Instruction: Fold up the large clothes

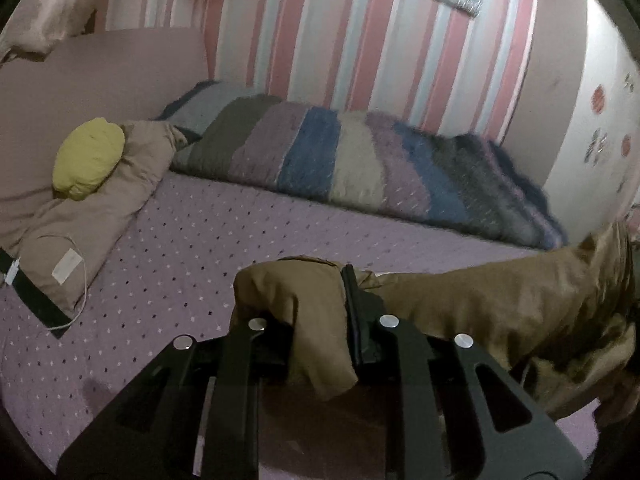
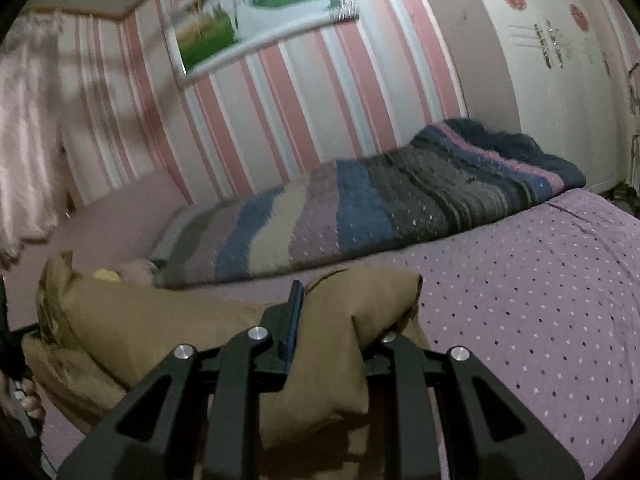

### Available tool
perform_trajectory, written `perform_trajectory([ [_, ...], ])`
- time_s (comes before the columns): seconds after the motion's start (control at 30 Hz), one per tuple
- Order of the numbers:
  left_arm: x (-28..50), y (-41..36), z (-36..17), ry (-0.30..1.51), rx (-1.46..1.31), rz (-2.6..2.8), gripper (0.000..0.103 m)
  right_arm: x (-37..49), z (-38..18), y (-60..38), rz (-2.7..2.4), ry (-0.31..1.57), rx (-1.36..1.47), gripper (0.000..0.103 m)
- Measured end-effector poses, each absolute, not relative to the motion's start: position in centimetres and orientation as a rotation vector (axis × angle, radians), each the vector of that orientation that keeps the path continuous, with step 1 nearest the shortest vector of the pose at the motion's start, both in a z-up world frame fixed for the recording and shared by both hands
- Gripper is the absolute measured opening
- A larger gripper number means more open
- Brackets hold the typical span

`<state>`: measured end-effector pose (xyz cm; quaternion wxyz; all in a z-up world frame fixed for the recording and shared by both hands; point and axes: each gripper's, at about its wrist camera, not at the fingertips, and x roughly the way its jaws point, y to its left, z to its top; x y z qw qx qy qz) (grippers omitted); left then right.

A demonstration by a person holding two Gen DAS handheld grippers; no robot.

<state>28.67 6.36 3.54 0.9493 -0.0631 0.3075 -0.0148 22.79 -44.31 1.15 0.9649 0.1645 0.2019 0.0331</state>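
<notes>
A large brown garment (image 1: 500, 300) hangs stretched between my two grippers above the purple dotted bedsheet (image 1: 192, 240). My left gripper (image 1: 320, 320) is shut on one bunched corner of it, and the cloth runs off to the right. In the right wrist view my right gripper (image 2: 332, 320) is shut on the other corner of the brown garment (image 2: 160, 332), which runs off to the left. The cloth covers one finger of each gripper.
A striped blanket (image 1: 360, 168) lies folded along the striped wall, and shows in the right wrist view (image 2: 400, 200). A tan pillow (image 1: 92, 220) with a yellow bundle (image 1: 88, 158) sits at the left. A white wardrobe (image 2: 560, 80) stands at the right.
</notes>
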Motion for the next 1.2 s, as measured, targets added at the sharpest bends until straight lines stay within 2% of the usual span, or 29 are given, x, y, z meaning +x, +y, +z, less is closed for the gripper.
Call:
perform_trajectory([
  [0.37,40.0,6.3,-8.3,0.882,-0.069,0.063,0.021,33.2,-9.6,-44.9,-0.002,0.672,0.300,0.019],
  [0.57,42.6,4.3,-10.1,0.922,-0.053,0.075,0.021,34.7,-11.0,-45.0,0.010,0.725,0.300,0.020],
  [0.63,42.6,4.1,-10.1,0.947,-0.048,0.069,0.023,34.6,-10.8,-44.9,0.024,0.738,0.307,0.023],
  [0.83,41.9,2.9,-9.1,1.007,-0.021,0.018,0.040,33.3,-9.9,-45.7,0.111,0.754,0.422,0.049],
  [0.93,41.1,2.9,-7.8,1.025,-0.041,-0.012,0.046,32.5,-8.9,-46.2,0.160,0.742,0.496,0.070],
  [1.1,39.8,3.6,-5.7,1.026,-0.128,-0.061,0.054,31.0,-6.7,-46.7,0.222,0.725,0.575,0.083],
  [1.17,39.0,4.0,-5.0,1.024,-0.170,-0.110,0.062,30.4,-6.1,-46.9,0.257,0.715,0.612,0.093],
  [1.2,38.8,4.2,-4.7,1.026,-0.199,-0.144,0.069,30.1,-5.9,-47.3,0.289,0.709,0.656,0.094],
])
